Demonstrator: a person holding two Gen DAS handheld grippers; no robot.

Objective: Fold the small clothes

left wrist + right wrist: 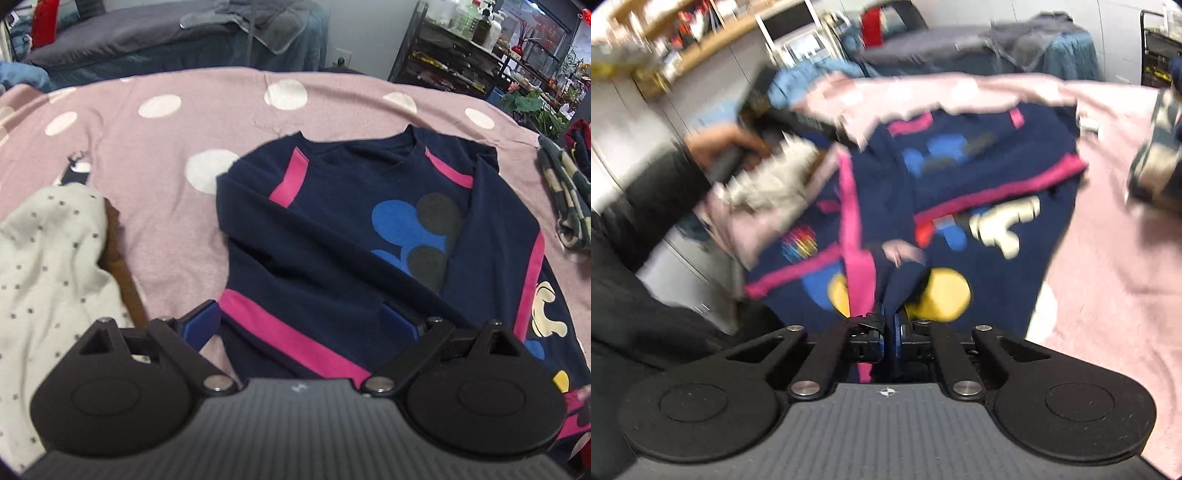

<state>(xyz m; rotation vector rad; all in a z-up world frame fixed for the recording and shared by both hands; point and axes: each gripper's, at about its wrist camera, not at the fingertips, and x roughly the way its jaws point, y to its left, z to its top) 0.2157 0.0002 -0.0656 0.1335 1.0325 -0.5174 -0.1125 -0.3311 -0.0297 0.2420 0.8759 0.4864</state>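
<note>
The right gripper (889, 328) is pinching a bunched fold of the navy sweatshirt (354, 236) between its blue pads, jaws pressed almost together on the cloth at the near hem, beside a pink stripe and a yellow cartoon patch. The left gripper (301, 321) is hanging with its jaws spread wide over the same garment's near edge, nothing between its blue fingers (201, 323); in the right wrist view it is showing only as a dark blur in the person's hand (720, 146), a dark sleeve (646, 206) trailing from it. The sweatshirt is lying face up in the middle of the table, both long sleeves folded in across the chest, with blue and grey circles printed on the front. Under it a pink cloth with white dots (162, 155) is covering the whole surface. A cream speckled garment (51, 258) is sitting just to the left, and a green checked piece (565, 199) at the far right edge. Beyond, a grey-covered bed (155, 33) and metal shelves of bottles (476, 40) are filling the room. No writing is showing clearly enough to read.
</note>
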